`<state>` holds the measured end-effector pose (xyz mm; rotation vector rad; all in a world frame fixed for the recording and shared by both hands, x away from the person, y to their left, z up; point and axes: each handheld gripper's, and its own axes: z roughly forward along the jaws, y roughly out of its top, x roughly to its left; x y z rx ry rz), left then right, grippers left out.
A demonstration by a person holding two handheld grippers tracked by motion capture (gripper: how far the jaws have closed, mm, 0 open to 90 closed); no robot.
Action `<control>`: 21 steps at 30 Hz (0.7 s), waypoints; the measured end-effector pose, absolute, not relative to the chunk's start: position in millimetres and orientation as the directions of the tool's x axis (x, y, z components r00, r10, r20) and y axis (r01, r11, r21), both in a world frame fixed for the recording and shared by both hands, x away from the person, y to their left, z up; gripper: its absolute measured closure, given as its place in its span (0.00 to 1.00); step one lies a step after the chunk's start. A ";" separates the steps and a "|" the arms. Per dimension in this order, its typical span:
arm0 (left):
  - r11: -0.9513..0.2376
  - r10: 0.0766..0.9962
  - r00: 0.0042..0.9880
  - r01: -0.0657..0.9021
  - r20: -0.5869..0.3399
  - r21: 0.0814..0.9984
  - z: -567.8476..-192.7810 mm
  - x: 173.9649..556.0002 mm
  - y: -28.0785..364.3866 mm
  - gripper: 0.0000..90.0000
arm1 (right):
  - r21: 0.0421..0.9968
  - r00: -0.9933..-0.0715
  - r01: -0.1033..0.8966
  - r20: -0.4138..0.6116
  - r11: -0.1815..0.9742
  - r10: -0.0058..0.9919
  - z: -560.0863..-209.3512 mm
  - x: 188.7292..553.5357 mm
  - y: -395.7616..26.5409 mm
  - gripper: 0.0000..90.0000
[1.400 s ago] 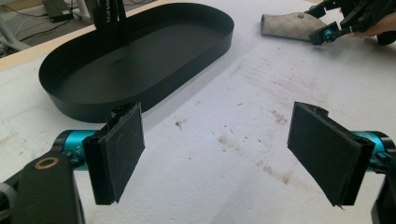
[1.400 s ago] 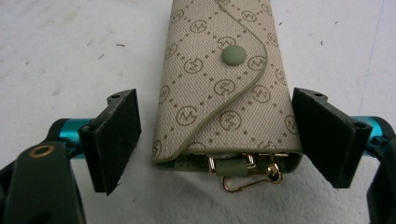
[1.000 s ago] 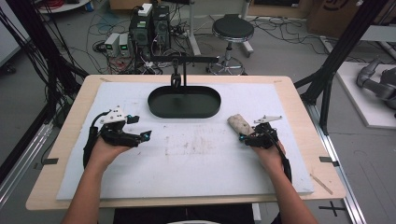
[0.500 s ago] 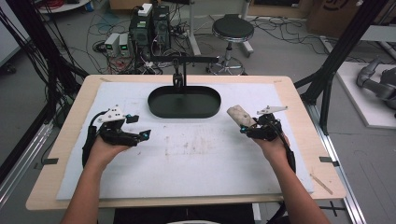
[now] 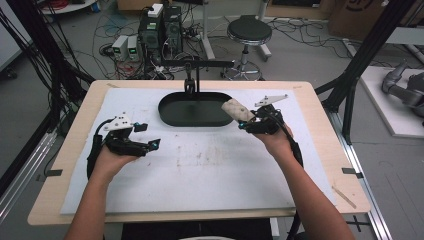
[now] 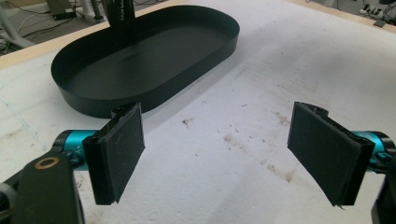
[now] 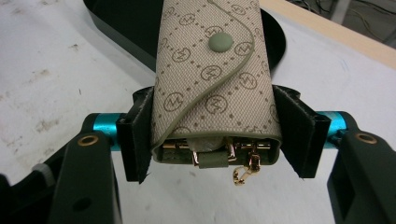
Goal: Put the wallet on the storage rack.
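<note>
The right claw (image 7: 212, 140) grips a beige monogrammed key pouch (image 7: 212, 88) between its jaws, the pouch's far end reaching over the rim of the black oval tray (image 5: 170, 112) ahead of it. The left claw (image 6: 219, 154) hangs wide apart above the white desk (image 5: 210, 170), the tray just beyond its jaws.

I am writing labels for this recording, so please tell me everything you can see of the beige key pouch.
The key pouch is beige woven fabric printed with a brown monogram, its curved flap shut by a green snap. Gold key hooks show at its open end. The right gripper clamps it from both sides, holding it in the air at the black tray's right end.
</note>
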<state>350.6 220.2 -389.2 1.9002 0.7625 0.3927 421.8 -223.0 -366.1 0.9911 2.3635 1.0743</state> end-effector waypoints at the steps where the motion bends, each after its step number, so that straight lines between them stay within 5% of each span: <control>1: -0.291 0.661 0.748 0.333 -0.063 0.897 -389.1 350.5 220.3 0.21 | 0.767 -0.696 0.441 -0.036 0.466 0.717 -365.8 424.7 -219.5 0.40; 21: -0.313 0.693 0.720 0.335 -0.027 0.889 -389.7 337.9 230.9 0.21 | 0.747 -0.745 0.422 -0.037 0.514 0.666 -374.2 477.9 -164.8 0.40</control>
